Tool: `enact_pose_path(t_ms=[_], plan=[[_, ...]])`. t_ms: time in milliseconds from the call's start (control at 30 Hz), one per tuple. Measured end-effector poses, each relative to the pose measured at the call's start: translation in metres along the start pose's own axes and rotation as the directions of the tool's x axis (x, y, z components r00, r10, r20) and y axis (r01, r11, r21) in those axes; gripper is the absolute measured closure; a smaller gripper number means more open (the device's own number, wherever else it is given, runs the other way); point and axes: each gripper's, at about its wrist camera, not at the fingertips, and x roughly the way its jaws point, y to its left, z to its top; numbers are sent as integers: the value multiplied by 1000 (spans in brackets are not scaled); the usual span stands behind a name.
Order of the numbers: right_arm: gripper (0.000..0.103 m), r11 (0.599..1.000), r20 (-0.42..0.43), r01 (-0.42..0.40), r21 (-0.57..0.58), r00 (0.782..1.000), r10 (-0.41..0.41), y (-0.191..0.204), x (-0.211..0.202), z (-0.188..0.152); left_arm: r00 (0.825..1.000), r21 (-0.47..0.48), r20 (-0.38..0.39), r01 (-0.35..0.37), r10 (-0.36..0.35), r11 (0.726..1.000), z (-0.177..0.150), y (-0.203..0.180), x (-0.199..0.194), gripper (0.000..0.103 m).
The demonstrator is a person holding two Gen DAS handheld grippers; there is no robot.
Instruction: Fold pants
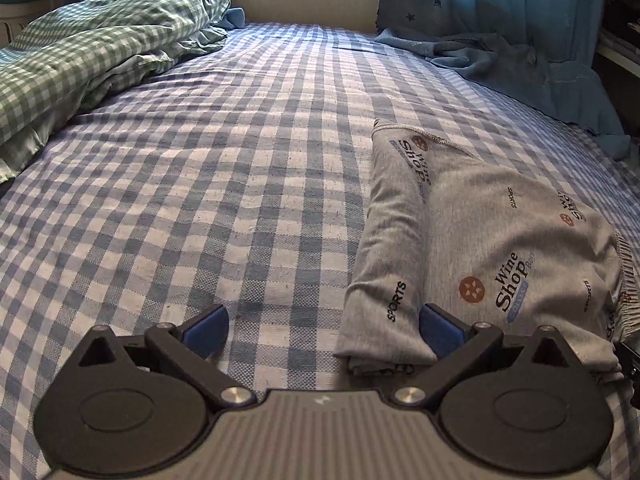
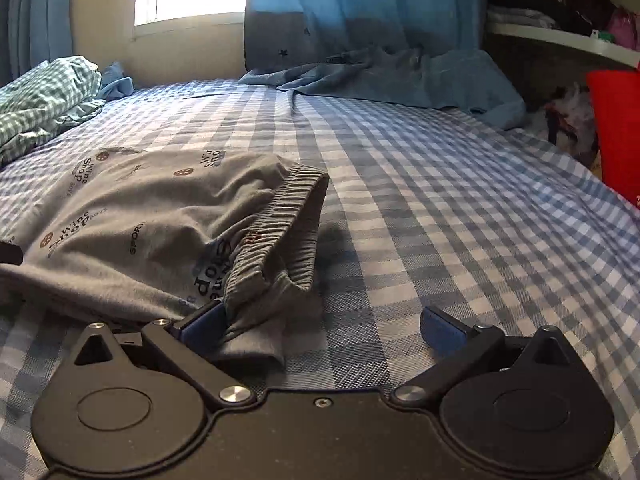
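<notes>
Grey printed pants (image 1: pixel 472 240) lie folded into a narrow bundle on the bed (image 1: pixel 200 200), toward its right half, on the blue-checked sheet. Left claw (image 1: pixel 322 326) is spread wide and grips nothing — its right blue pad sits against the near edge of the bundle, the left pad over bare sheet. Right claw (image 2: pixel 322 320) is likewise spread and holds nothing; its left pad touches the cloth just below the elastic waistband (image 2: pixel 288 216), which stands up in a loose, gaping loop. Judgement: both claws flank the near end of the bundle, set low at sheet level, probably so each can take a corner of the same edge for another fold, or because the last fold is complete; which one, cannot tell. The raised waistband suggests the right side needs flattening. Containers: a shelf (image 2: pixel 560 36) at far right in the right wrist view carries stacked clothing, items indistinct. Green-checked bedding (image 1: pixel 92 48) is heaped at the far left of the bed, clear of the working area.
</notes>
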Motion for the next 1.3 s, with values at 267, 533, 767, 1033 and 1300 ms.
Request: enact_pose_path(t_ms=[267, 533, 767, 1033, 1300], plan=[[1, 1000, 4, 11, -4, 1000, -11, 3, -2, -2, 1000, 3, -14, 6, -6, 1000, -1, 2, -2, 0], [1, 1000, -24, -4, -6, 1000, 4, -2, -6, 1, 999, -3, -44, 4, -4, 1000, -1, 3, -7, 0], [1, 996, -132, -93, -17, 987, 90, -22, -17, 6, 994, 8, -96, 54, -53, 999, -3, 16, -24, 0], [1, 871, -17, -445, 208, 889, 458, -85, 6, 45, 997, 105, -27, 71, -69, 992, 34, 7, -21, 0], [0, 695, -104, -652, 303, 703, 704, -104, 109, 85, 985, 85, -91, 155, -147, 984, 52, -13, 23, 0]])
